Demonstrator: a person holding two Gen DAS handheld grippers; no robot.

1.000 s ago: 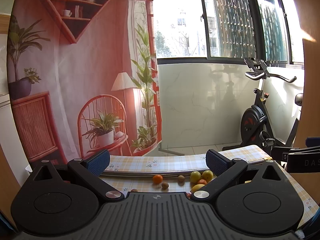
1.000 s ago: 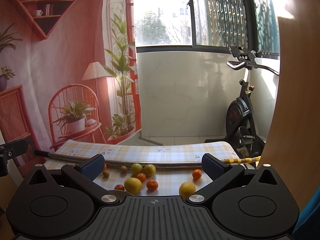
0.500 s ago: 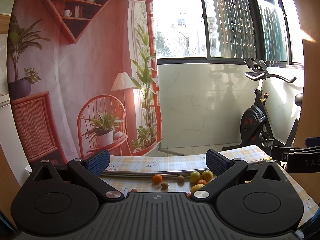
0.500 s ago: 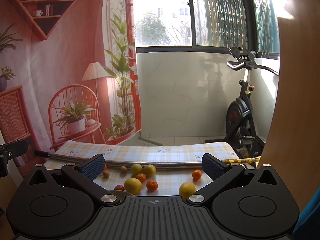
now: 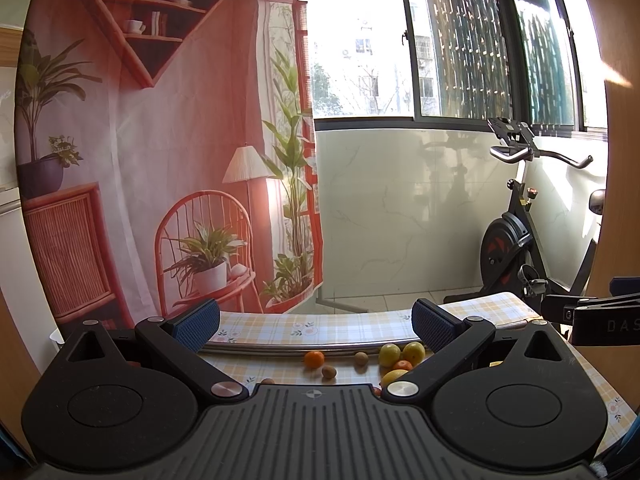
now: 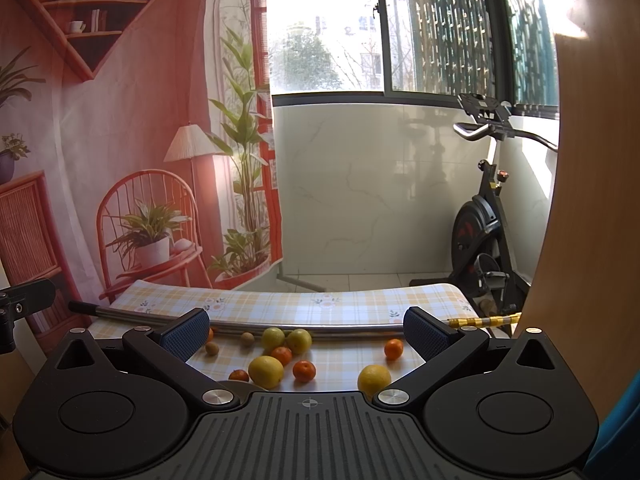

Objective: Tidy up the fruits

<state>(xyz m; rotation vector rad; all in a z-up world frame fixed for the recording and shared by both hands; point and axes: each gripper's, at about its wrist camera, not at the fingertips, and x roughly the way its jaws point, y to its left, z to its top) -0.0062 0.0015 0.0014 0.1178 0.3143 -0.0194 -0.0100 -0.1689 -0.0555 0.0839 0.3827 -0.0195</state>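
Your left claw (image 5: 316, 322) and right claw (image 6: 306, 326) both gaped wide, empty; lemons (image 6: 266, 371) and tangerines (image 6: 304, 371) lay at 12 o'clock on the worktop (image 6: 340, 308).

Sharp, sunlit; window (image 5: 360, 40) blown out, fisheye bending the edges

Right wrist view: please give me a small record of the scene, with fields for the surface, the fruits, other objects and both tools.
surface: table with yellow checked cloth
fruits: loose on the cloth, none held; large yellow ones, small oranges such as, two small brown fruits
other object: metal rod lying across the cloth behind the fruits
right tool: open, empty, above the fruits
left tool: open, empty
background: exercise bike, printed backdrop
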